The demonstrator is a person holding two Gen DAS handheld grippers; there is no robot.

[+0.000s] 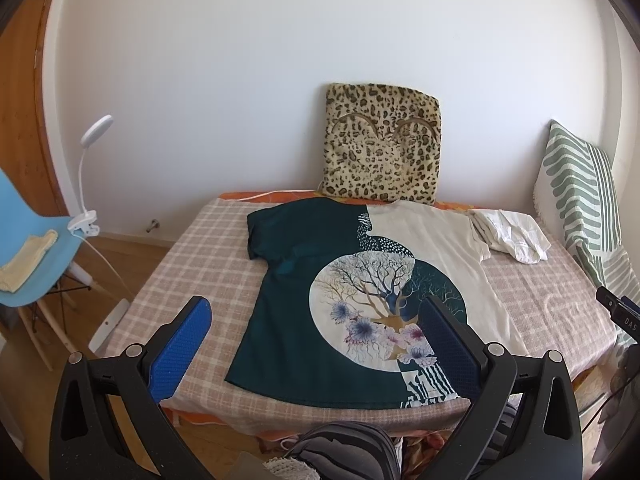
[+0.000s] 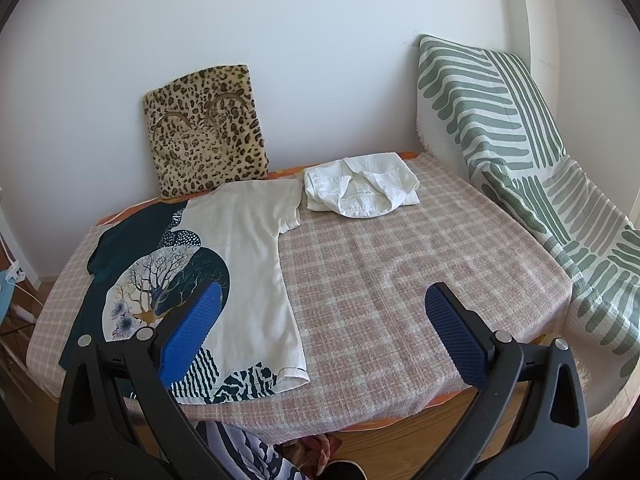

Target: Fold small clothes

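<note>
Flat on the bed (image 1: 192,240) — printed T-shirt (image 1: 320,312); both claws spread, empty.

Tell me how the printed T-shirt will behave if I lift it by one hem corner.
The T-shirt lies flat and thin, so it will probably drape limply and stretch rather than hold shape. It looks light. On the checked cover, textured weave may make it drag, not slide.
</note>
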